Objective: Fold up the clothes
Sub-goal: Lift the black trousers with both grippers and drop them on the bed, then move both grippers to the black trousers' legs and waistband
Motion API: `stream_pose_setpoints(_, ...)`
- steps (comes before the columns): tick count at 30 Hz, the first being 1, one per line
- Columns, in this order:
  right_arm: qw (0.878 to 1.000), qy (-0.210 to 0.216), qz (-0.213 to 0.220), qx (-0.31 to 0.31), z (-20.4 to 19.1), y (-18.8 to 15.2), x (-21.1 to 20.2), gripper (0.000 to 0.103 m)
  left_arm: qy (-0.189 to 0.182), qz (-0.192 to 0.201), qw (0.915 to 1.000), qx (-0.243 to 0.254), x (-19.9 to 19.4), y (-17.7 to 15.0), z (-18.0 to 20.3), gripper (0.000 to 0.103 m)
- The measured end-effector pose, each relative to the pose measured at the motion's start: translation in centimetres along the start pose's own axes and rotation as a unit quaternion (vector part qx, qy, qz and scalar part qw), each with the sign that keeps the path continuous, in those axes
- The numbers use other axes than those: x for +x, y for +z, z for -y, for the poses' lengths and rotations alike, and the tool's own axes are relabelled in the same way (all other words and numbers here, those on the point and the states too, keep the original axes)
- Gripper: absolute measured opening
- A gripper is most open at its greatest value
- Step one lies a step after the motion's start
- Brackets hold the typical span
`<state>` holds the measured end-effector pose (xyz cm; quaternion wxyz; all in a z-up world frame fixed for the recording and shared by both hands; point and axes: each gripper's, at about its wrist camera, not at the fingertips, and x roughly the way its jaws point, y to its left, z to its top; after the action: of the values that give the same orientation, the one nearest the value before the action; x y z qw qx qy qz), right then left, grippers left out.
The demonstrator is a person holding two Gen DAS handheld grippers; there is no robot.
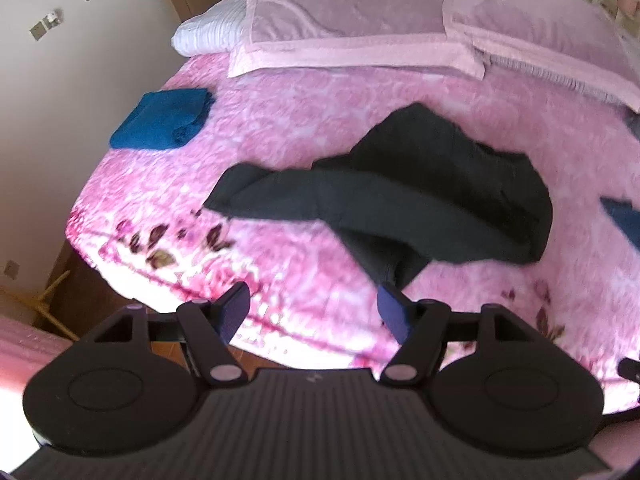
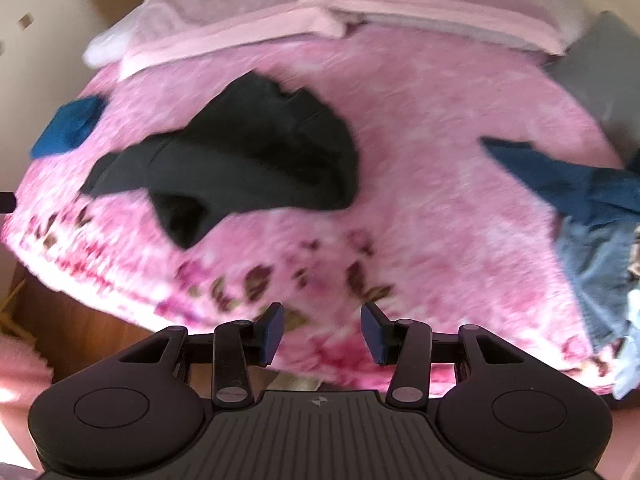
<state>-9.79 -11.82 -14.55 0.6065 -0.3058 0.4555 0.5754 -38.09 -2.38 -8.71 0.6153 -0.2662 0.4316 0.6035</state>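
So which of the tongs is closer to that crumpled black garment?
Left. The left tongs hang at the black garment's near edge; the right tongs sit farther back, over bare pink bedspread.

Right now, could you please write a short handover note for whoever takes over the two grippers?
Left gripper: open, empty, over the bed's near edge.
Right gripper: open, empty, also above the near edge.
Black garment: crumpled, unfolded, mid-bed on the pink bedspread.
Blue folded garment: done, lying apart near the bed's left edge.
Pile of unfolded clothes: dark blue and denim pieces at the right edge.
Left to do: spread and fold the black garment, then work through the pile.
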Motion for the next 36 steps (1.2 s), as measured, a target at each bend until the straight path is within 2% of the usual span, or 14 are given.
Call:
stream_pose_setpoints(5, 0.999, 0.012, 0.010, -0.045, -1.9, -1.0, -0.8, 0.046, 0.005, 0.000, 0.9999, -0.010, -1.6, -2.1, 0.3, 0.067)
stream_pose_setpoints(15, 0.998, 0.023, 0.016, -0.056, -1.6, -0.5, -1.5, 0.046, 0.010, -0.001, 0.9999, -0.013, -2.6, -3.4, 1.6, 0.067)
stream_pose_setpoints(26, 0.999, 0.026, 0.027, -0.015, 1.2, 0.3, -1.7, 0.046, 0.014, 0.010, 0.9997, 0.019, -2.5, -1.3, 3.8, 0.067)
stream_pose_setpoints(32, 1.000, 0.016, 0.022, 0.011, 2.7, 0.7, -0.9, 0.046, 0.002, 0.008, 0.9993, 0.036, -1.2, -0.5, 4.8, 0.068)
stream_pose_setpoints(36, 1.000, 0.009, 0.016, 0.015, 2.8, 1.6, -0.2, 0.046, -0.020, -0.007, 0.9993, 0.032, 0.6, 0.0, 4.1, 0.068)
